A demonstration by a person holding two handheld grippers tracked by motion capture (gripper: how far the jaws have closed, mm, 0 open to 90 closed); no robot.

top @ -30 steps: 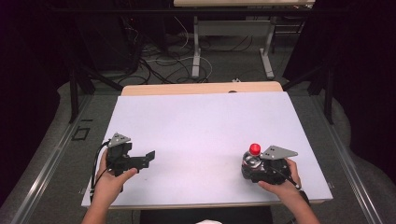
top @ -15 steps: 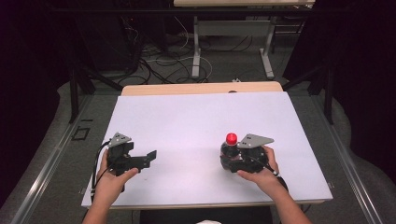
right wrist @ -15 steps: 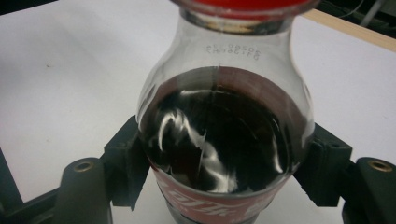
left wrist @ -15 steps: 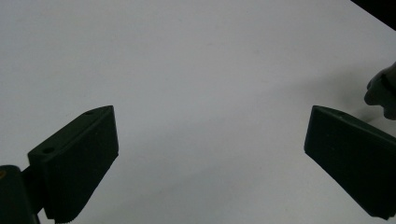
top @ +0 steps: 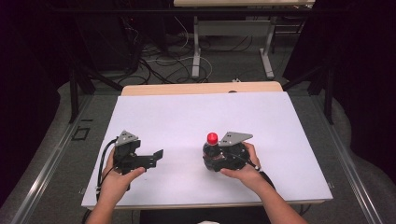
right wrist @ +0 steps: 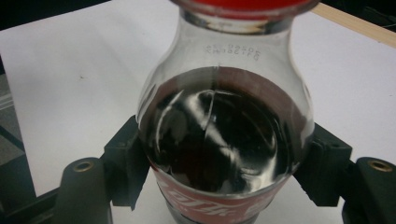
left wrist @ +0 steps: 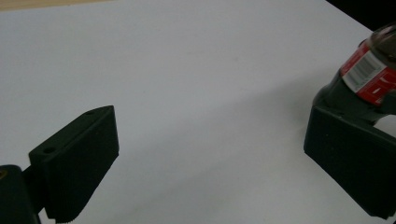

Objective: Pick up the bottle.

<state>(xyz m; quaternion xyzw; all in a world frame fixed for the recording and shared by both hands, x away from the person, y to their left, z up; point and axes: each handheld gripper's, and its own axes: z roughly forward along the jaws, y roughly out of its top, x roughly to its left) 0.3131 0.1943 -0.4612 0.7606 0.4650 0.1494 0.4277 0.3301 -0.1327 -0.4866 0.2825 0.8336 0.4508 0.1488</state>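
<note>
Two grippers were at work over the white table [top: 280, 121]: the right gripper [top: 215, 156] was clamped on a cola bottle [right wrist: 224, 140], its pads pressing the body at label height, the red cap [top: 212, 137] uppermost and the bottle held upright near the table's middle. The left gripper [top: 149, 156] rested well apart toward the left edge with its jaws spread and nothing between them. In the inspector's judgement the carry would go best with the bottle kept vertical and the grip firm on the smooth wall, since a tilt could slosh the dark liquid and let the bottle slip.
</note>
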